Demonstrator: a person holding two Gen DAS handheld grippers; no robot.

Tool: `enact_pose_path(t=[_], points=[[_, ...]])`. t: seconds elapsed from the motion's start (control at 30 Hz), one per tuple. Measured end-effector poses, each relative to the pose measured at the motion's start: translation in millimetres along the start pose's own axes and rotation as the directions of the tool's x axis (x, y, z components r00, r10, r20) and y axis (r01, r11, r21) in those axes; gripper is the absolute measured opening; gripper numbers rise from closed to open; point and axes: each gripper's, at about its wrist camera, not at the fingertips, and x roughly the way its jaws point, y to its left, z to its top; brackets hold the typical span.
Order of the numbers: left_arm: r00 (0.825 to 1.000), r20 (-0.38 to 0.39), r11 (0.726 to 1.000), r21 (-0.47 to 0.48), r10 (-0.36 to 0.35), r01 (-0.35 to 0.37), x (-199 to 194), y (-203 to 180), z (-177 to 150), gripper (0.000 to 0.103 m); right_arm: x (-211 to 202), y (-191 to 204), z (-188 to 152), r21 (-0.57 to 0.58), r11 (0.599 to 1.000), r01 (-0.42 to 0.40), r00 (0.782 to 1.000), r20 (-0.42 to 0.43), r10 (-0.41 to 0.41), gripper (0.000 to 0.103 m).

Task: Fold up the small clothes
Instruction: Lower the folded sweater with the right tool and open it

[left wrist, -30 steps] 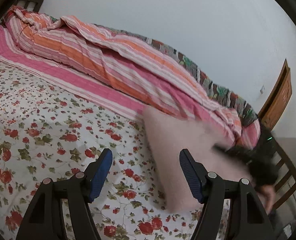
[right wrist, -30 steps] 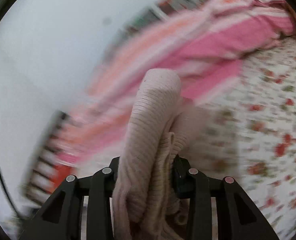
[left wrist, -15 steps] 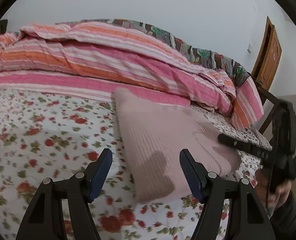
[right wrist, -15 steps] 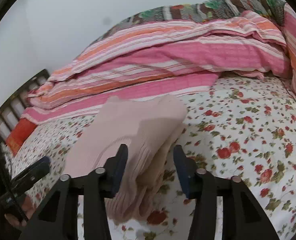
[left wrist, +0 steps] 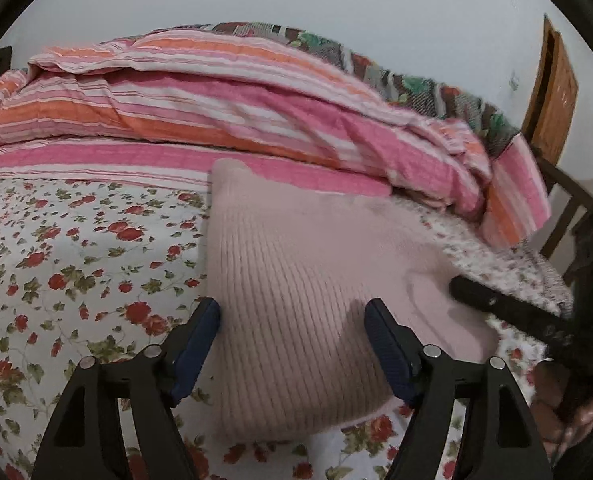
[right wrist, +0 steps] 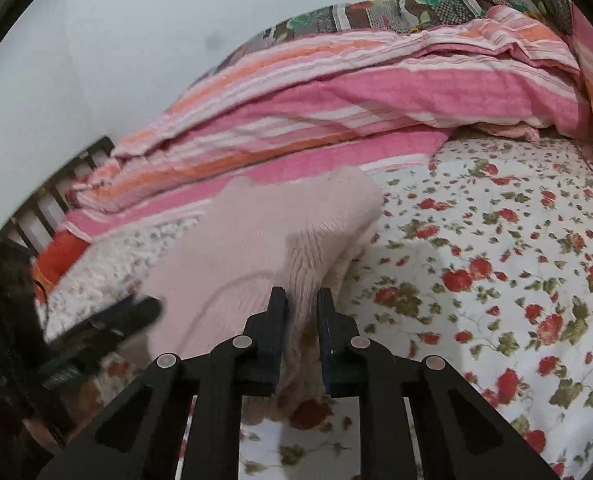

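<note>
Pale pink ribbed knit garment [left wrist: 296, 276] lies on floral bed sheet [left wrist: 76, 264]. Right claw [right wrist: 301, 312], just closing, pinches its edge; left claw [left wrist: 292, 316], just widening, straddles it, gripping nothing. Striped pink-orange quilt [left wrist: 216, 112] lies behind.

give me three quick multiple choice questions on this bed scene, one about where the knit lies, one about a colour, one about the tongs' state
1. Where does the pink knit lie?
A. on the flowered sheet
B. on top of the striped quilt
C. on a chair

2. What colour are the pads of the left tongs?
A. red
B. blue
C. white

3. How do the right tongs stand?
A. wide open over the bare sheet
B. out of sight
C. closed on a fold of the knit

Answers:
1 A, the knit rests flat on the flowered sheet, in front of the striped quilt.
2 B, both pads show dark blue.
3 C, its jaws have just been closing and pinch the knit's edge.
</note>
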Motion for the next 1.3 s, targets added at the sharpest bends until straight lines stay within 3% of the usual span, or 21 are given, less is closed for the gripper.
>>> enact_pose_path(t=[0.17,0.27,0.4,0.53,0.67,0.83,0.9,1.03,1.17,1.3], points=[[0.997,-0.027,0.996,0.061,0.066,-0.065,7.7,-7.6,-7.2,0.076,9.1,3.0,-1.3,-0.016,1.000,0.011,1.000,-0.024,-0.012,0.012],[0.998,-0.042,0.997,0.058,0.048,-0.045,5.1,-3.2,-9.3,0.077,-4.0,2.3,-0.2,-0.074,0.996,0.051,0.998,0.028,-0.049,0.006],[0.998,-0.059,1.000,0.029,0.010,-0.009,5.0,2.4,-9.1,0.078,15.1,-11.0,-10.7,-0.032,0.992,0.119,0.991,-0.064,-0.121,0.005],[1.000,-0.011,1.000,0.013,-0.010,0.010,-6.9,4.1,-5.5,0.077,-1.7,4.0,-4.8,-0.097,0.988,0.120,0.993,0.004,-0.120,0.007],[1.000,0.012,0.999,-0.024,-0.023,0.023,-16.7,15.0,1.8,0.077,-18.5,10.4,3.5,-0.097,0.992,0.085,0.993,0.090,-0.076,0.018],[0.995,-0.028,0.990,-0.112,-0.091,0.087,-9.3,38.1,22.5,0.065,-11.8,20.1,10.4,-0.119,0.992,0.035,0.996,0.085,-0.025,0.024],[0.996,-0.043,0.992,-0.105,-0.076,0.071,-0.8,42.5,39.1,0.056,-4.8,23.6,10.3,-0.136,0.990,0.038,0.997,0.066,-0.029,0.025],[0.995,-0.082,0.996,-0.071,-0.051,0.046,27.1,43.4,67.9,0.052,7.8,23.7,3.3,-0.157,0.985,0.074,0.997,0.018,-0.072,0.025],[0.985,-0.164,0.998,-0.034,0.050,-0.056,74.1,47.4,87.6,0.036,12.9,20.1,-7.3,-0.162,0.982,0.094,0.996,0.008,-0.094,0.025],[0.976,-0.214,0.997,-0.042,0.049,-0.059,113.3,56.9,99.6,0.016,16.1,25.5,-7.0,-0.199,0.973,0.115,0.993,0.006,-0.117,0.025]])
